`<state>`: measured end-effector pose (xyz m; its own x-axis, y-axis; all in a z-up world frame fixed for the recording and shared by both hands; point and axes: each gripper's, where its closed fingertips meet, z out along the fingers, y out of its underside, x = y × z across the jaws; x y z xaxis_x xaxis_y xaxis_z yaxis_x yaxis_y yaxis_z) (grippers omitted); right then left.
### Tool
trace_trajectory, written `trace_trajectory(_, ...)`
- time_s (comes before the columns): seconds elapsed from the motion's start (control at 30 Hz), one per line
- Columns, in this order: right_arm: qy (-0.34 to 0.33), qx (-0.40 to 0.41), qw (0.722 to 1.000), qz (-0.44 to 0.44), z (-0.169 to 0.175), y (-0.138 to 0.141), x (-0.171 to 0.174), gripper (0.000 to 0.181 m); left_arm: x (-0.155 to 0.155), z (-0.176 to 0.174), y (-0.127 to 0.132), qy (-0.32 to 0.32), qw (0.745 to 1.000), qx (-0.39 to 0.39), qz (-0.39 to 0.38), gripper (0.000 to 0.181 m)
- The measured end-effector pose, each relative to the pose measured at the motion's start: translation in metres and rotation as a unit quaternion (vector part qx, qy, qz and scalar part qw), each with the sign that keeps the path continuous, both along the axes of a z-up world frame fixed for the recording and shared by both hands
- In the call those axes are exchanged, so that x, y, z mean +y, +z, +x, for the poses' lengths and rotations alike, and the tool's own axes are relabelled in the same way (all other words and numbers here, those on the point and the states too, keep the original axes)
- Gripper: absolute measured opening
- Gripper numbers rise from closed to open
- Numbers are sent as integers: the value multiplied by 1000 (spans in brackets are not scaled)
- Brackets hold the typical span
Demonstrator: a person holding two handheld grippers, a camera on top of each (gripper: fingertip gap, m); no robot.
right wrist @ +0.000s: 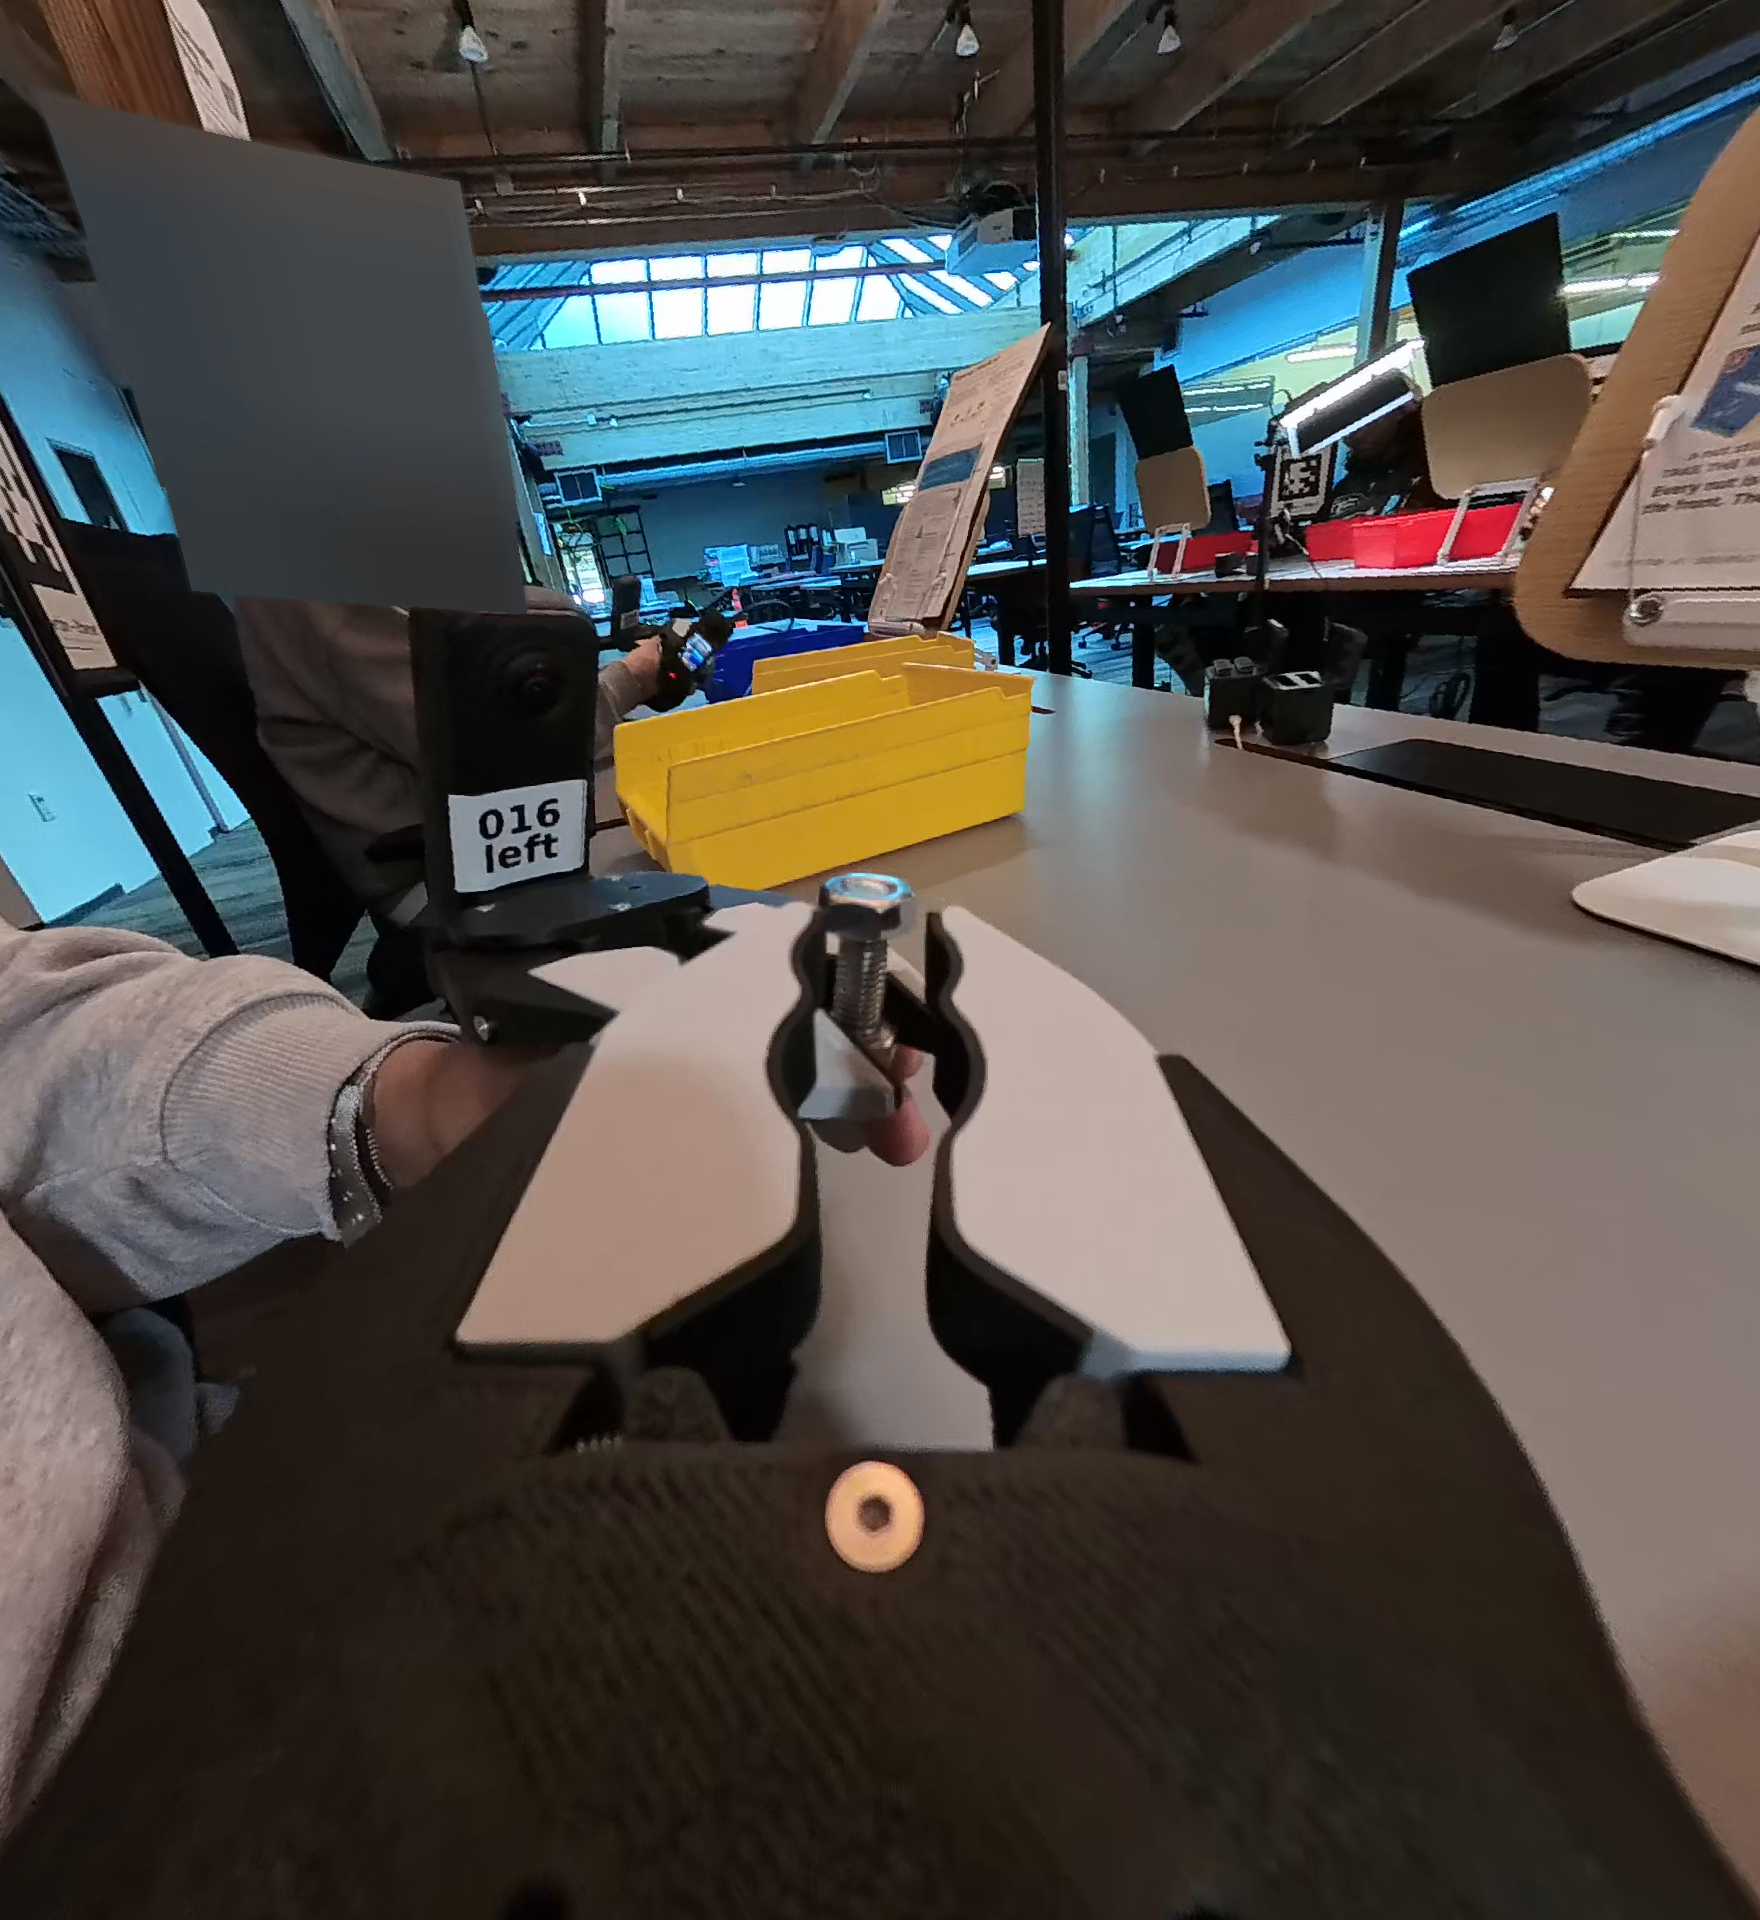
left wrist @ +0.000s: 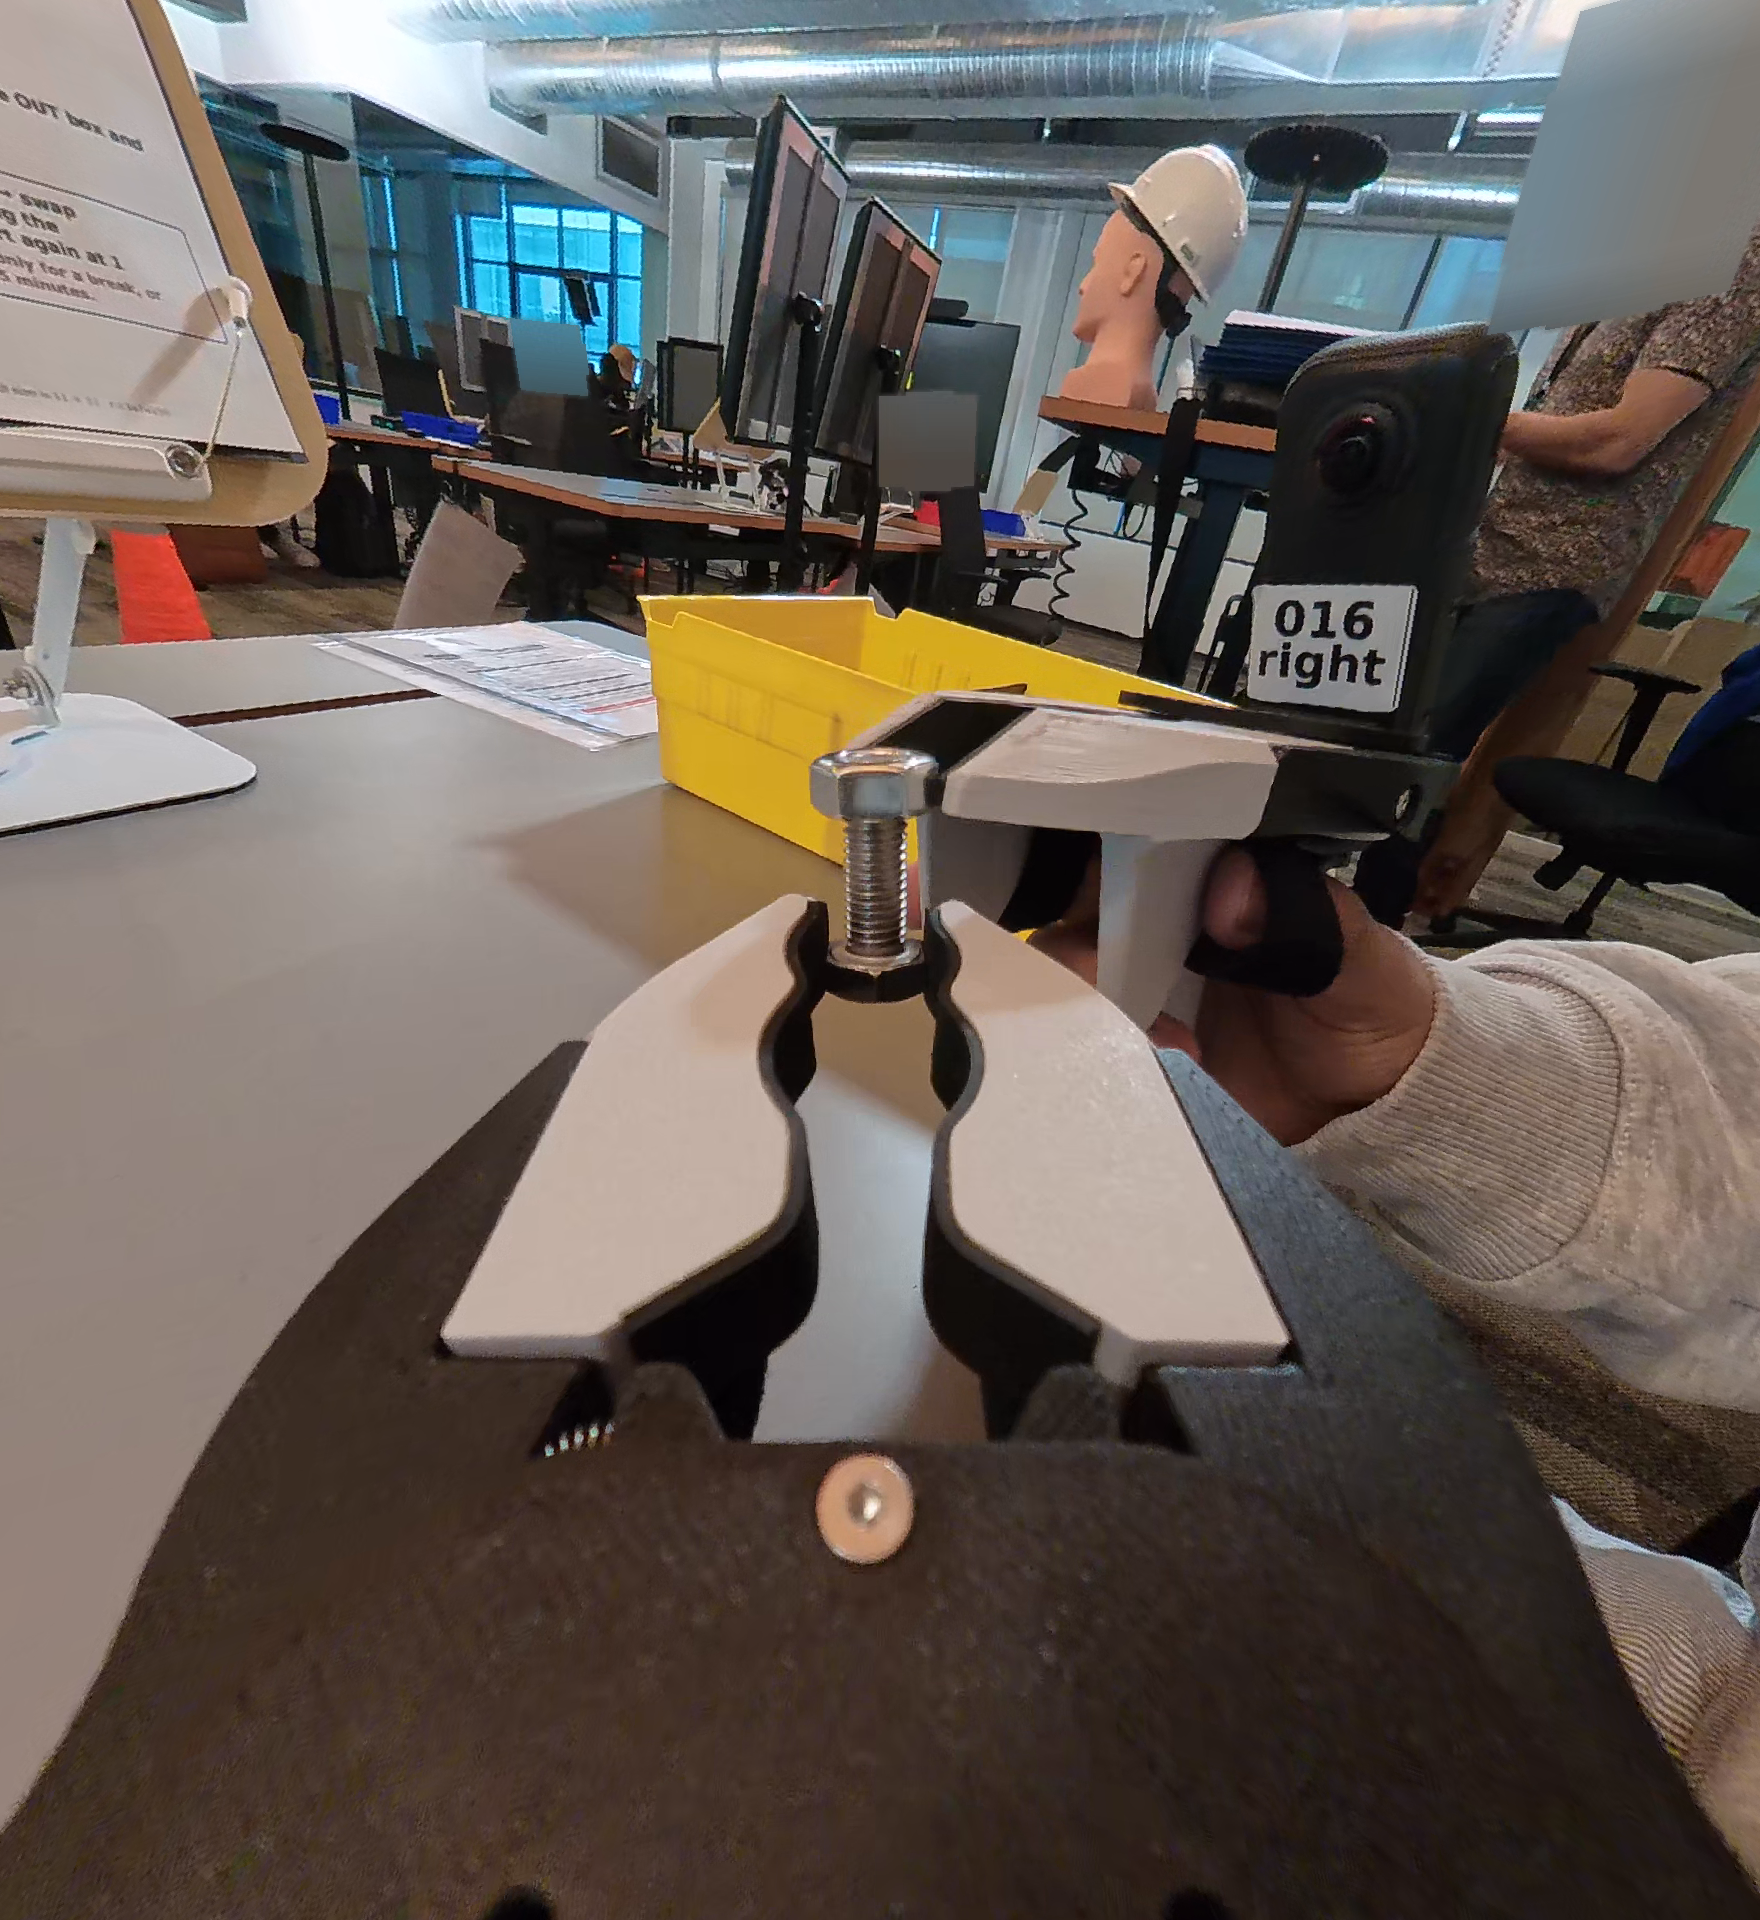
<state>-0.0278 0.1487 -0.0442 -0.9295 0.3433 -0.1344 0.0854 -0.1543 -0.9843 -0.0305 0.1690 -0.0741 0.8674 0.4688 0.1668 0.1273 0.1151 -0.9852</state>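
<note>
A silver hex-head bolt [left wrist: 874,831] stands upright above the grey table [left wrist: 336,935]. My left gripper [left wrist: 874,961] is shut on the dark nut [left wrist: 874,977] at the bolt's lower end. My right gripper [left wrist: 923,764] comes in from the right at head height and is closed on the bolt's hex head. In the right wrist view the bolt head [right wrist: 865,902] sits between my right gripper's tips [right wrist: 868,930]. The left gripper [right wrist: 855,1070] reaches in from the left below it. A person's hand in a grey sleeve holds each gripper.
A yellow bin [left wrist: 751,707] stands on the table just behind the bolt; it also shows in the right wrist view [right wrist: 814,769]. A document stand [left wrist: 76,312] on a white base is at the left. A plastic-sleeved sheet [left wrist: 512,665] lies beside the bin. A person stands at the far right. Both grippers' tips are close together, under 4 cm apart.
</note>
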Motion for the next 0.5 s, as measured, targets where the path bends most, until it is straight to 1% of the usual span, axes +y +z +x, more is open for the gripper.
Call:
trace_trajectory(0.1, 0, -1, 1000, 0, 0, 0, 1, 16, -1, -1, 1, 2, 1000, -2, 3, 18)
trace_trajectory(0.27, -12, -5, 1000, 0, -4, -1, 5, 4, -1, 0, 1, 1, 1000, -1, 3, 18)
trace_trajectory(0.33, -9, -5, 1000, -5, -4, 1, 6, 5, -1, 0, 1, 1, 1000, -1, 2, 18)
trace_trajectory(0.5, 7, -7, 1000, -17, 1, 4, 2, 18, 0, 1, 0, -1, 1000, -1, 1, 18)
